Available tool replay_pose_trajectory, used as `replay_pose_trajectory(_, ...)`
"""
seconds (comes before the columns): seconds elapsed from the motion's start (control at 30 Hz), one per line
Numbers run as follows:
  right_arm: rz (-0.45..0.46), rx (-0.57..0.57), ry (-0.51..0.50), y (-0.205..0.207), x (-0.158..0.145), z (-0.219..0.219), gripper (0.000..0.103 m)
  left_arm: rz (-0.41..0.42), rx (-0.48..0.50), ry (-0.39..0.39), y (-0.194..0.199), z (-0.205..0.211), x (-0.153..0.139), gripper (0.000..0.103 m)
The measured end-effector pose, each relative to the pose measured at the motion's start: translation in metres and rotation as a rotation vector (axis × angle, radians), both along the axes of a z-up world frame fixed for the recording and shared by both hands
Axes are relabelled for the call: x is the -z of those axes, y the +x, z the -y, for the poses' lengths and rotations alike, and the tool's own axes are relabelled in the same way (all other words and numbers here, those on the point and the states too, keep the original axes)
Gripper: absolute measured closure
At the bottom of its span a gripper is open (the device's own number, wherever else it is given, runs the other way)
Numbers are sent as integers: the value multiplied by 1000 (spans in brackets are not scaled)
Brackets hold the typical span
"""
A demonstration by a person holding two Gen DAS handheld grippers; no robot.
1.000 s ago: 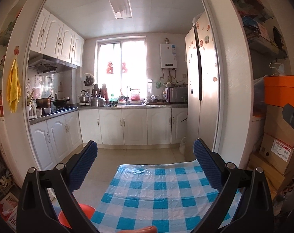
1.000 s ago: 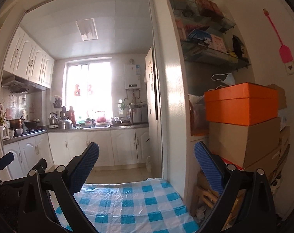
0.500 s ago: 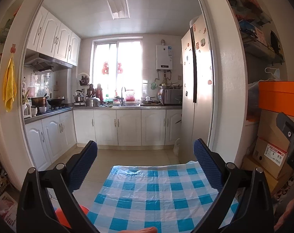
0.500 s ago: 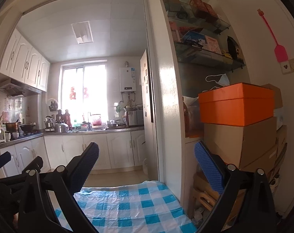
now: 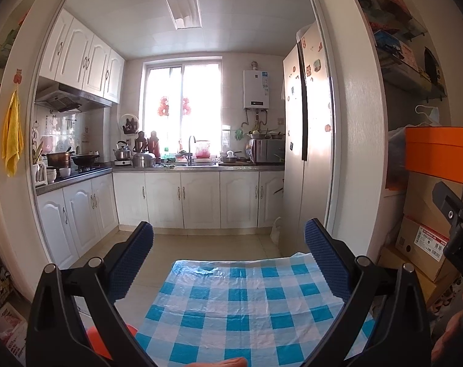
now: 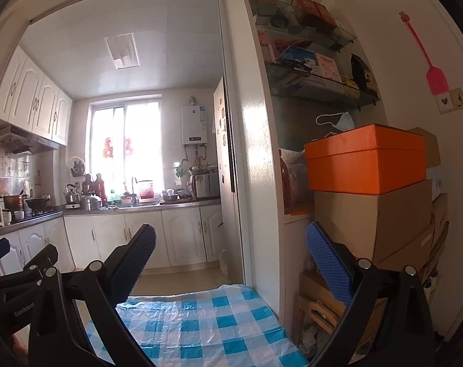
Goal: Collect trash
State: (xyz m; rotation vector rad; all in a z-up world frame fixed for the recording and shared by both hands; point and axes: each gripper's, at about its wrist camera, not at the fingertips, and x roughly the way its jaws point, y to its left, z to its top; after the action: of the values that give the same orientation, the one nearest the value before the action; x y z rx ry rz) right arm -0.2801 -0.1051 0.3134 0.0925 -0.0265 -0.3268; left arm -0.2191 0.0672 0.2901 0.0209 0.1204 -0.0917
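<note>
So both grippers are held up level, looking through a doorway into a kitchen, over a counter point(image 5: 231, 305) covered with a blue-and-white checked plastic sheet. The left gripper point(image 5: 228, 263) has its blue pads spread wide with nothing between them, and the right gripper point(image 6: 231, 263) is the same, wide apart and empty. Honest answer on the trash: I can't pick out any from here. The checked sheet looks bare in both views, and the near part of it is hidden behind the gripper bodies. The closest thing to a candidate is some crumpled pale stuff point(image 6: 307, 336) low down on the floor by the stacked cardboard boxes point(image 6: 375, 223), under the orange box point(image 6: 365, 162), but it's too small and dim to say what it is. There's also a bit of something orange-red point(image 5: 109, 336) peeking out low on the left, behind the left gripper's finger, could be a bin or a stool, no idea. If the trash turns out to be crumpled paper or wrapper scraps like that, my guess is it'd be very light and soft, squashes easily, so pinch it across the bulkiest bunched part rather than at a loose edge, which would likely slip out or tear. The plastic sheet looks slick and wrinkly too, so anything flat on it might slide or drag the sheet along.
</note>
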Motion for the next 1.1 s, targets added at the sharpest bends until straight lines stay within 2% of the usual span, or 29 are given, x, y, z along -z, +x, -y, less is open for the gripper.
replay_pose_trajectory(0.63, -33, -11, -5, 11, 7, 3, 5, -12, -2, 8, 6, 6, 5, 4)
replay_pose_trajectory(1.1, -91, -45, -23, 36, 21, 0, 5, -38, -21, 10, 14, 4, 12, 4)
